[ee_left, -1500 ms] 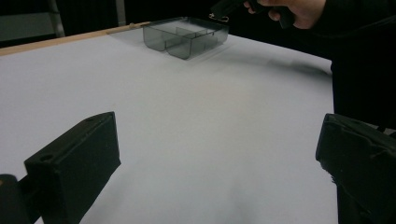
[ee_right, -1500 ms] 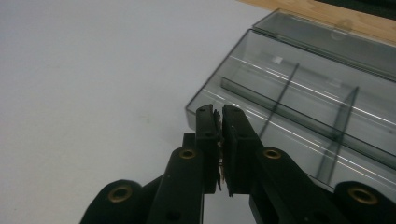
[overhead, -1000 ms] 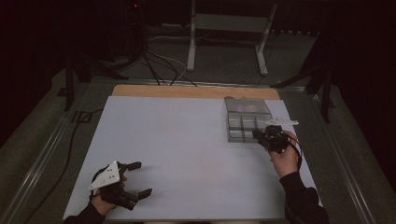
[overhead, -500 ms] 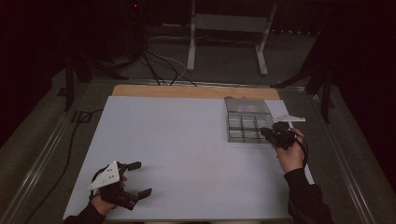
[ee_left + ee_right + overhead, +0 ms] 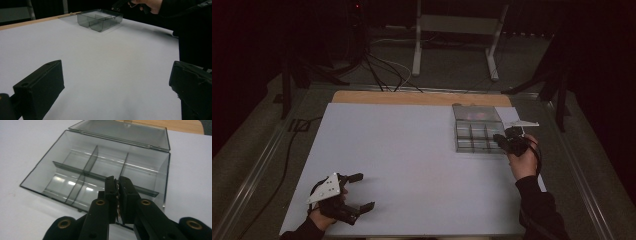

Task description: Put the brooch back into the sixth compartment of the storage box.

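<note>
- Nearest of all, the left hand-held gripper (image 5: 357,191) sits low at the near left corner of the table (image 5: 412,165), well apart from the clear compartment box (image 5: 476,131), and its jaws stand wide with nothing between them.
- From the left gripper view, those two black jaws frame bare white table, with the box (image 5: 100,19) far off across it.
- Moving up the table, the right hand (image 5: 524,161) comes in at the box's near right corner, sleeve dark, cable looping round the wrist.
- The right hand-held gripper (image 5: 504,141) hangs just over the box's near right edge, jaws closed tight together.
- In the right gripper view the right hand-held gripper (image 5: 118,185) has something thin and small pinched between its pads; what it is, I cannot tell.
- The tips are poised above the box's near right compartment, just short of the cross divider (image 5: 100,176).
- The box itself lies open on the right half of the table, dividers splitting it into compartments, and the ones in clear sight look empty.
- Its lid (image 5: 125,131) is folded back flat on the far side of the box.
- Beyond the lid, a strip of wooden table edge (image 5: 422,97) runs along the far side.
</note>
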### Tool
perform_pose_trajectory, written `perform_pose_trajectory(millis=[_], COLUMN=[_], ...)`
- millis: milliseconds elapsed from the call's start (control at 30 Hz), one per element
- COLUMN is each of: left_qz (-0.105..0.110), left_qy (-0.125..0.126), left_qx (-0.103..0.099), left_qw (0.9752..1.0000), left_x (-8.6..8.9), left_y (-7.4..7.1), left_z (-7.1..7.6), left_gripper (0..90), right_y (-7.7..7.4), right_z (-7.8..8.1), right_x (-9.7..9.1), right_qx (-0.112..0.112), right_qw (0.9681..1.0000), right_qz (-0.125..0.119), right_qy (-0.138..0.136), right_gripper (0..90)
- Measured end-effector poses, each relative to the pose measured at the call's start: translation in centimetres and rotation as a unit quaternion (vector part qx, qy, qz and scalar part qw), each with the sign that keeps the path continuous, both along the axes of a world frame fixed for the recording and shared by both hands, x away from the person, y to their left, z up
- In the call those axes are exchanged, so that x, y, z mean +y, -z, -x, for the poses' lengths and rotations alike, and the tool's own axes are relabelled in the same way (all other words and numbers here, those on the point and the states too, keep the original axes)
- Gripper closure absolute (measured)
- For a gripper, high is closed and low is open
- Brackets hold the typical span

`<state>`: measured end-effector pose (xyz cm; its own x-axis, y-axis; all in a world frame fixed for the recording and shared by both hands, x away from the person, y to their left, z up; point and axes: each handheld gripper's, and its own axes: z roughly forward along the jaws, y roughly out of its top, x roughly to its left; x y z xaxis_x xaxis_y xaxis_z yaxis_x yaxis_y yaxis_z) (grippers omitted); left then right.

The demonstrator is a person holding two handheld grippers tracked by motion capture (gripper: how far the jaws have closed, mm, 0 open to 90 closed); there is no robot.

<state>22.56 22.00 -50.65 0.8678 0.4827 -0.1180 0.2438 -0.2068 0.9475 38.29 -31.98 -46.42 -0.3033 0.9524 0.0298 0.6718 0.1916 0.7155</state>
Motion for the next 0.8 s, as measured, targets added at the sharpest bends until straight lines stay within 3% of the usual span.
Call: perform_pose_trajectory(millis=[800], left_qz=[-0.002], left_qy=[-0.003], left_qx=[-0.001], left_qw=[1.0], left_x=[0.0], left_y=[0.0], left_z=[0.0], left_gripper=[1.1], right_y=[1.5], right_z=[-1.7], right_x=[-1.0], right_qx=[0.035], right_qw=[0.999], right_qz=[0.003], right_qy=[0.026], right_gripper=[85.0])
